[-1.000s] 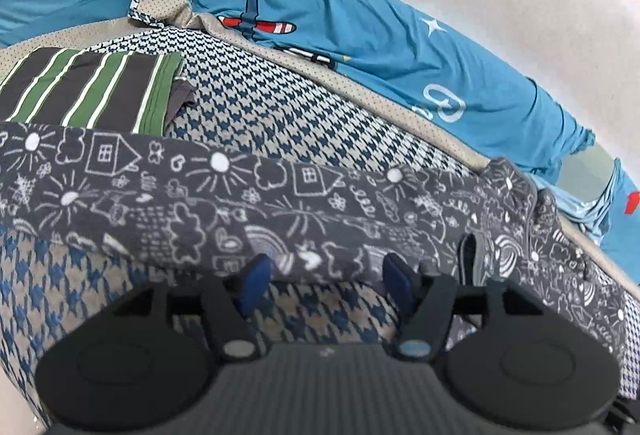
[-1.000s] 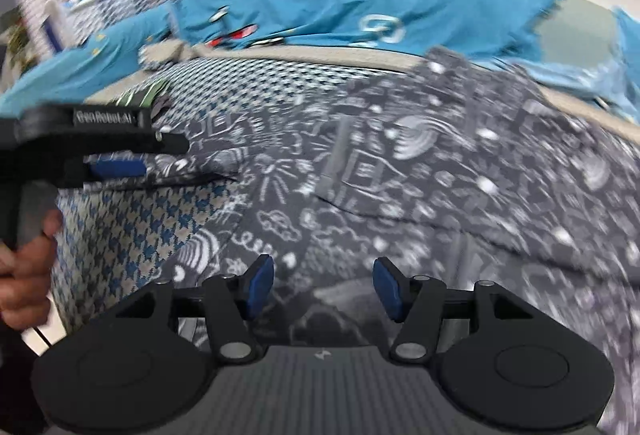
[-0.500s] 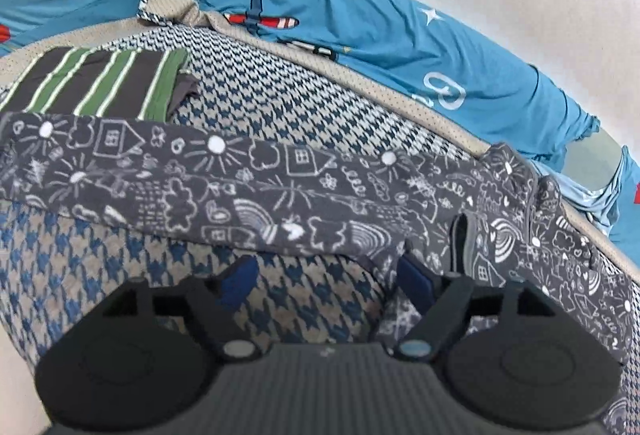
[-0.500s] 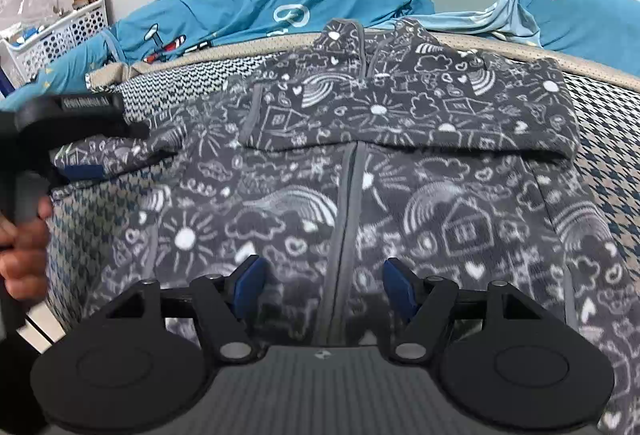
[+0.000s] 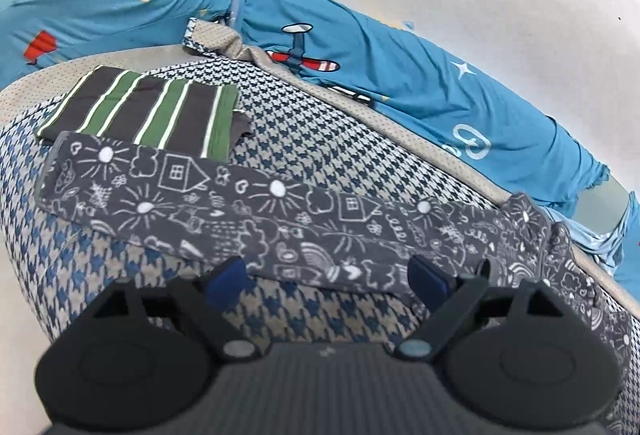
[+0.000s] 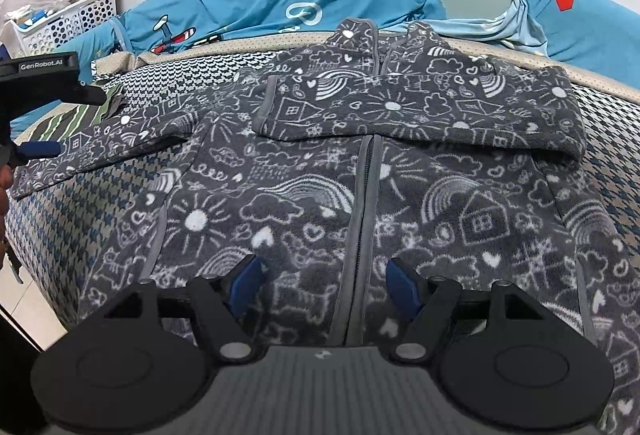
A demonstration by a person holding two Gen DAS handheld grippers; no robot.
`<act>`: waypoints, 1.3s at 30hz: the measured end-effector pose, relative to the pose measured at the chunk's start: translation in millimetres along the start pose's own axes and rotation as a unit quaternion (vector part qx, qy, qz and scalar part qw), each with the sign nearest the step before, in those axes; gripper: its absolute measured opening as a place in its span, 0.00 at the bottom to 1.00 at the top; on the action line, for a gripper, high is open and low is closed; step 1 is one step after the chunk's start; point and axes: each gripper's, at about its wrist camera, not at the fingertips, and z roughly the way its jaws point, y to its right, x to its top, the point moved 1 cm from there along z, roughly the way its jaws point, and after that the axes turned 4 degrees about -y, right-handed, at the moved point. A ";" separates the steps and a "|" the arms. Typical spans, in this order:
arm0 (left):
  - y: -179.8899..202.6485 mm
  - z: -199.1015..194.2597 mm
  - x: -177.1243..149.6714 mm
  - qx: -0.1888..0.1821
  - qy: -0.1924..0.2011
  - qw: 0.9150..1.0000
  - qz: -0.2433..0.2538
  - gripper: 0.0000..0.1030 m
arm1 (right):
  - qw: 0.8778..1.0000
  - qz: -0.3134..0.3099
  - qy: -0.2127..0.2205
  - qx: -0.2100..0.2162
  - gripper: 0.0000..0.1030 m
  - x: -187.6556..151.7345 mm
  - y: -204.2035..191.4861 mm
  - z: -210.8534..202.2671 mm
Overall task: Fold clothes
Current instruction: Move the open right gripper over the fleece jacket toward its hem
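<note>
Grey doodle-printed fleece jacket [image 6: 360, 171] lies flat on the houndstooth bed [image 5: 320, 139] ahead of both tongs, left tongs [image 5: 328, 277] and right tongs [image 6: 320, 279] having just spread wide and released it, so the outstretched left sleeve [image 5: 240, 203] likely gets folded next.

Dark grey fleece jacket [image 6: 320, 195] with white doodles of suns, houses, rainbows and hearts, lying flat, front up, on the houndstooth-patterned cover. Zipped shut along a grey centre strip, collar at the far end. One sleeve [image 6: 420, 115] folded across the chest, cuff just past the zip. Other sleeve [image 5: 240, 207] stretched straight out sideways, cuff end resting on the near edge of a folded green, white and dark striped garment [image 5: 152, 111].
</note>
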 end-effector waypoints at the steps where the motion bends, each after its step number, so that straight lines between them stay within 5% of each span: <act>1: -1.3 -0.4 0.2 0.002 0.001 1.000 -0.001 0.85 | 1.000 -0.001 0.000 0.000 0.67 -0.2 -0.2 0.2; 21: -17.9 -8.8 19.9 0.024 0.013 1.000 -0.012 0.90 | 0.999 -0.036 0.029 0.001 0.69 2.0 -16.1 -3.3; 31: -77.2 -11.6 98.6 0.115 0.070 0.990 -0.047 0.94 | 0.990 -0.105 0.028 0.087 0.66 16.9 -89.9 11.8; 39: -139.3 -13.6 123.0 0.138 0.081 0.974 -0.157 0.95 | 0.978 -0.092 0.022 0.188 0.61 61.8 -155.8 48.1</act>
